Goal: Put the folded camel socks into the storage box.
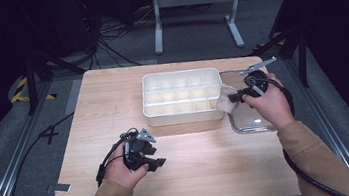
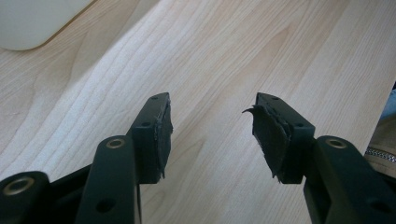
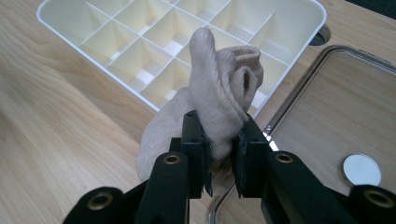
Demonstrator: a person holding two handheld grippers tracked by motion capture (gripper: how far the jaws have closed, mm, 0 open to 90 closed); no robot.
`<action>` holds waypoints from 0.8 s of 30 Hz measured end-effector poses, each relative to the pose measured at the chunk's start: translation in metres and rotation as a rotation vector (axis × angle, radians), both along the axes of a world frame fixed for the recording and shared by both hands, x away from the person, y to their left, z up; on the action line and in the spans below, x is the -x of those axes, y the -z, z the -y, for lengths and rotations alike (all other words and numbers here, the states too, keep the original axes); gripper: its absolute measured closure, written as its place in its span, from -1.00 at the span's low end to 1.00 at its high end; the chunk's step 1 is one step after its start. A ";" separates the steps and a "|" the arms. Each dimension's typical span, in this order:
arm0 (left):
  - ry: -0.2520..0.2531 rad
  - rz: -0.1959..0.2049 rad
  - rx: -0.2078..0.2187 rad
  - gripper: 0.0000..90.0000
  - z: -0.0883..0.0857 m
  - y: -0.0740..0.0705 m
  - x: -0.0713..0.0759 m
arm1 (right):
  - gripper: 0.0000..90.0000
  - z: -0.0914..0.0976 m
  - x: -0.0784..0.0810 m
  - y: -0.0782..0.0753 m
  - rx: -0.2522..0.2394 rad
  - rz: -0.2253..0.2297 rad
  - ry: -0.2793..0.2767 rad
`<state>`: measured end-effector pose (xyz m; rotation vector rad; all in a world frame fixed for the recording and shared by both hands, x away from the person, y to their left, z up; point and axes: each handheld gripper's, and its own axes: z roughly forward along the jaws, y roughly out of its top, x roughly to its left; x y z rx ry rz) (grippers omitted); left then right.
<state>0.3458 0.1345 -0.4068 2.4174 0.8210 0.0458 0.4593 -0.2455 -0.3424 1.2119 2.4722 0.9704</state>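
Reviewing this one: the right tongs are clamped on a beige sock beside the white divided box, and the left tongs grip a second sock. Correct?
Not quite. The left tongs hold nothing: the left gripper view shows them open over the bare table. The rest stands: the right tongs are clamped on the beige sock beside the white divided box.

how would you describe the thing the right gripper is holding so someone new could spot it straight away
Start at the white divided tray in the middle of the wooden table. At its right end, beside a clear container, the right gripper pinches a beige sock. It is the one soft, crumpled fabric thing among hard plastic boxes.
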 end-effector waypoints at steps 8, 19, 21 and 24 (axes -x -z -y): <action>0.007 0.001 0.000 0.06 0.001 0.001 0.000 | 0.71 -0.013 -0.018 0.009 0.069 -0.033 0.024; 0.009 -0.008 0.003 0.05 0.001 0.002 0.001 | 0.70 -0.029 -0.038 0.027 0.109 -0.060 0.041; 0.010 -0.007 0.002 0.05 0.002 0.002 0.001 | 0.70 -0.033 -0.041 0.031 0.132 -0.060 0.036; 0.015 -0.002 0.001 0.05 0.002 0.003 0.001 | 0.70 -0.038 -0.044 0.037 0.158 -0.059 0.026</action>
